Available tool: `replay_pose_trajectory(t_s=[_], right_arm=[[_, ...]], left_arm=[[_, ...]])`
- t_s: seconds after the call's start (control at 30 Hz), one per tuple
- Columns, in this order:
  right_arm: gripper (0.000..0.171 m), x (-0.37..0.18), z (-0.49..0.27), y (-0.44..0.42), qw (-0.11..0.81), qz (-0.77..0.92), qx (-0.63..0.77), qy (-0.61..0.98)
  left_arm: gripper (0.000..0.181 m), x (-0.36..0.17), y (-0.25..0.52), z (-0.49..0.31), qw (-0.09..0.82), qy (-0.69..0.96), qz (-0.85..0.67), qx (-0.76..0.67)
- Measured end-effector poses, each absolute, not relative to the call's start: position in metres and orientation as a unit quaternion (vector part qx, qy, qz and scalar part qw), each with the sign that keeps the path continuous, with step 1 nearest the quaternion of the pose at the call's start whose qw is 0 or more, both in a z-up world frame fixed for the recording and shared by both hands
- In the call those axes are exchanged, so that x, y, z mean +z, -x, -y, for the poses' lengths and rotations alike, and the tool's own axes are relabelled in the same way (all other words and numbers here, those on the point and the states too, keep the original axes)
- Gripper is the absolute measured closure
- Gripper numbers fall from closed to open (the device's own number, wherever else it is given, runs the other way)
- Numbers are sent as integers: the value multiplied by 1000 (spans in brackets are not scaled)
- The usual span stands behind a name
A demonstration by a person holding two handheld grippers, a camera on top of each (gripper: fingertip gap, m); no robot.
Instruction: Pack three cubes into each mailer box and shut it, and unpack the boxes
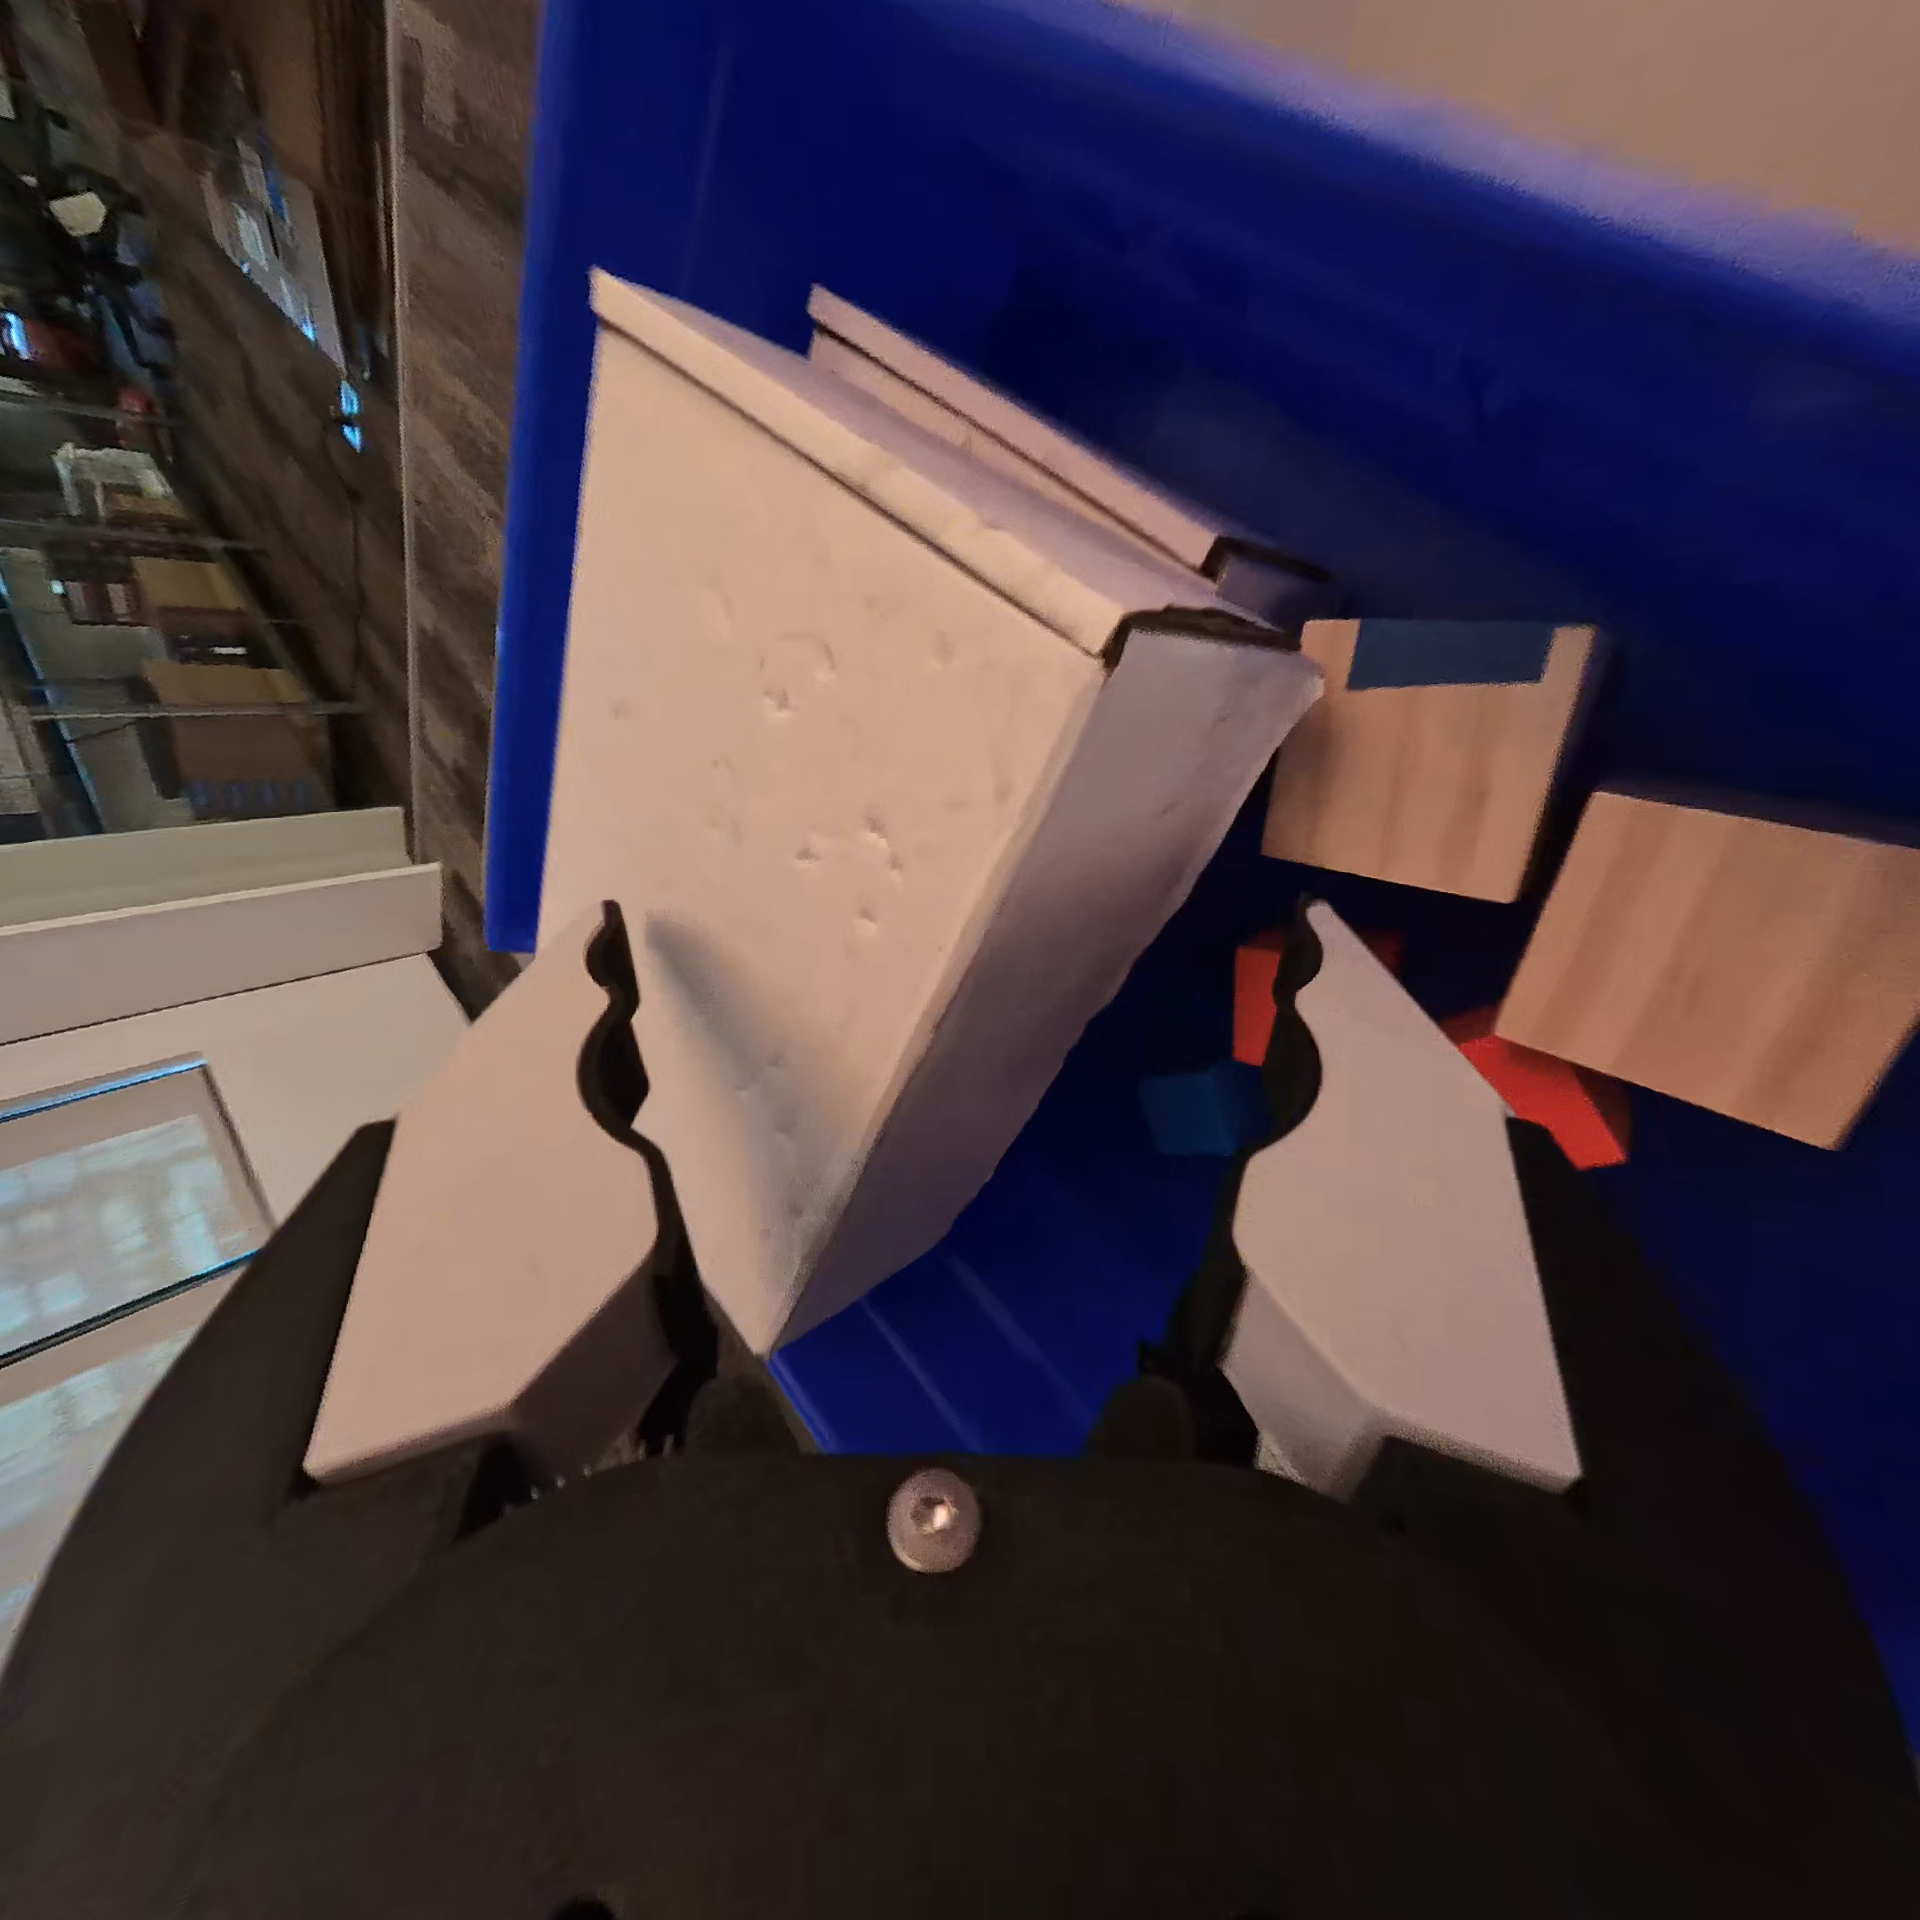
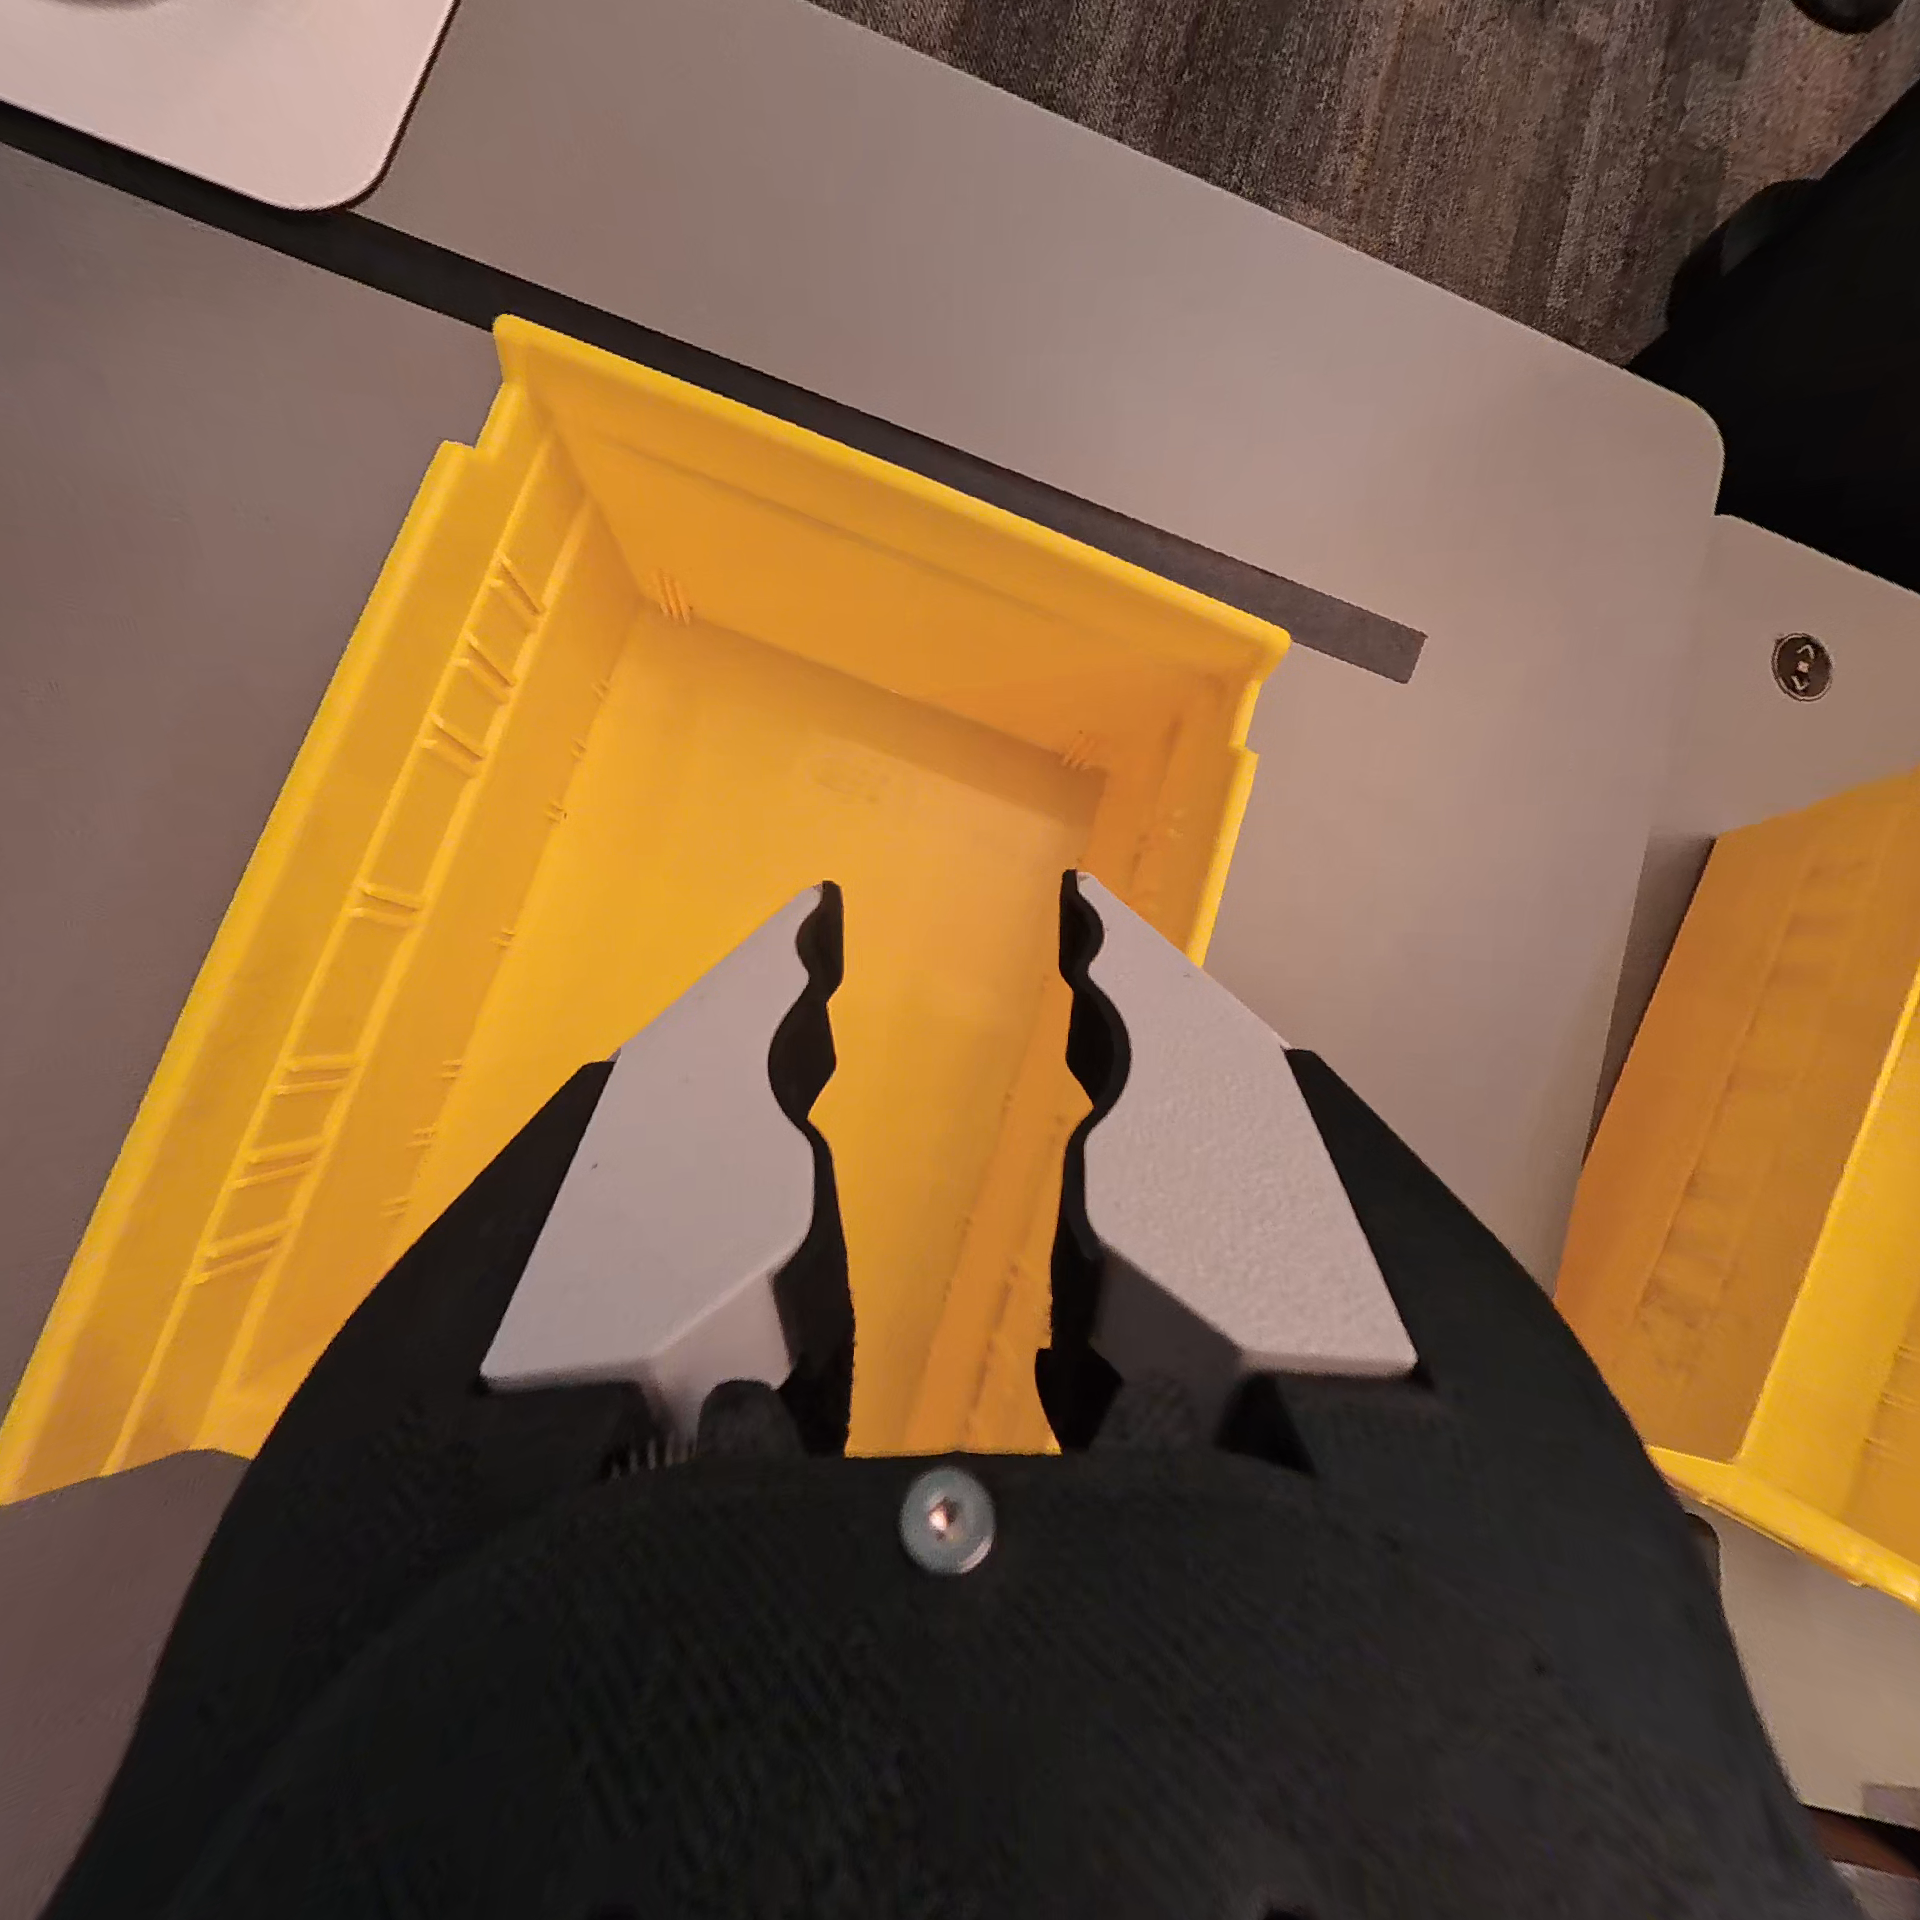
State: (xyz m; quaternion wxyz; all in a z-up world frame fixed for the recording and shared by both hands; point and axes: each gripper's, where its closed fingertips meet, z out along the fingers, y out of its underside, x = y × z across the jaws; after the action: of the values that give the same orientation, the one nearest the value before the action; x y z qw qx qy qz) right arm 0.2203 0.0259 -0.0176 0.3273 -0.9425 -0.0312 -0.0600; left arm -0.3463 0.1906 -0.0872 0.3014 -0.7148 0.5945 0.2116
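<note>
In the left wrist view a shut white mailer box [image 1: 831, 790] lies tilted inside a blue bin [image 1: 1039, 312]. Beside it lie two wooden cubes, one with a blue face [image 1: 1423, 769] and one farther right [image 1: 1704, 956]; red [image 1: 1538, 1091] and blue [image 1: 1195, 1112] faces of others show below. My left gripper [image 1: 956, 914] is open, its jaws wide either side of the box's near corner, not closed on it. In the right wrist view my right gripper [image 2: 951, 888] is open and empty above an empty yellow bin [image 2: 665, 831].
A second yellow bin [image 2: 1766, 1143] stands at the right on the grey table [image 2: 1039, 312]. A white board [image 2: 208, 83] lies at the far left corner. Carpet floor lies past the table's edge. A white ledge and a screen [image 1: 114, 1195] show left of the blue bin.
</note>
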Motion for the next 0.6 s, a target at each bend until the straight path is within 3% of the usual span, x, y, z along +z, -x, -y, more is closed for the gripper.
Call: replay_pose_trajectory(t_s=[0.03,0.1,0.17,0.33,0.5,0.6], right_arm=[[130,-18,-25,-221,327,29,-60,943],[131,-17,-24,-223,329,26,-58,942],[131,-15,-23,-224,333,25,-58,941],[132,-10,-21,-225,340,25,-60,938],[134,-7,-18,-228,346,22,-59,936],[135,-15,-16,-235,336,13,-55,940]], left_arm=[[60,-93,349,-194,295,712,-596,226],[63,-94,352,-204,305,694,-598,259],[83,-87,353,-209,324,678,-598,280],[96,-75,359,-202,330,664,-608,285],[118,-27,361,-189,378,664,-577,289],[118,5,358,-183,410,651,-556,314]])
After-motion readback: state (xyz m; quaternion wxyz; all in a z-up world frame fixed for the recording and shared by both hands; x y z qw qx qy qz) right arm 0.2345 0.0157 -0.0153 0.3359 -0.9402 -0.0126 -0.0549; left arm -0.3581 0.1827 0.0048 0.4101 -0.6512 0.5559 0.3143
